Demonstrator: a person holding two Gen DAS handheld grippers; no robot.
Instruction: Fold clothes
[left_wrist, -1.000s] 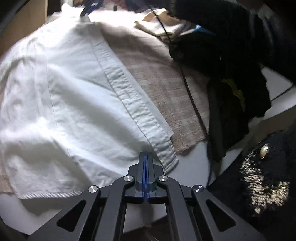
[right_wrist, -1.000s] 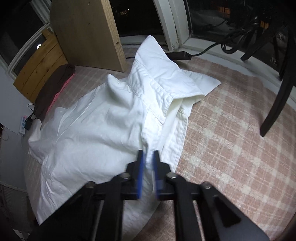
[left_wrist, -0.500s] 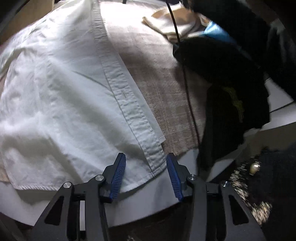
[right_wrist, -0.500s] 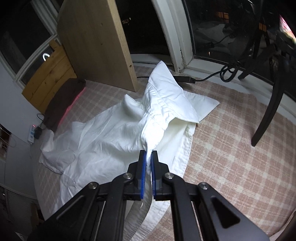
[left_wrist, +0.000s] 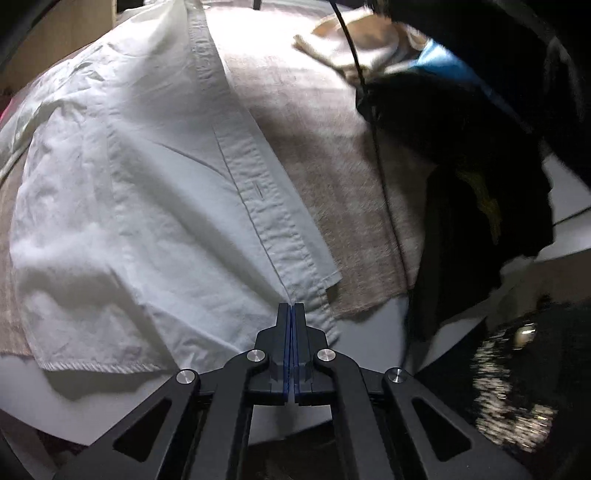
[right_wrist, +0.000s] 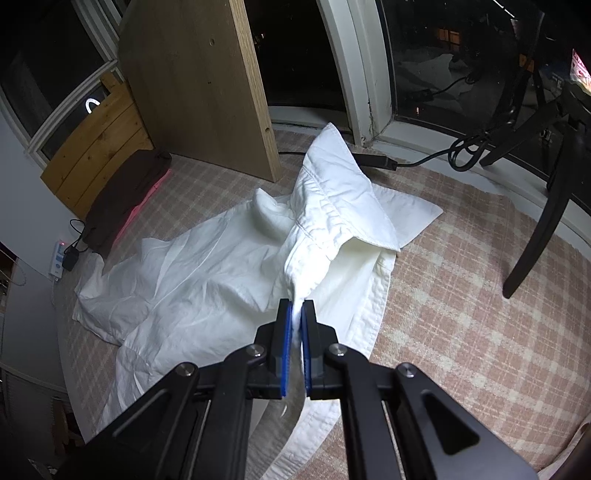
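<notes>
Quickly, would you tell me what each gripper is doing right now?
Left gripper: just closed on the white shirt's button placket.
Right gripper: shut on the shirt near its collar.

The shirt (right_wrist: 207, 280) is showing plain white all over, against a cloth (right_wrist: 461, 314) checked in pink and cream. Both tongs are wearing black arms with blue pads (right_wrist: 283, 354). A pale wooden board (right_wrist: 199, 81) is standing in the upper left of the frame, and black clothing (left_wrist: 461, 155) is lying at the upper right.

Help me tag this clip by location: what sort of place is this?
Probably a room in a home, at night: a white shirt lies on a plaid cloth beside dark windows, with a chair leg nearby.
</notes>
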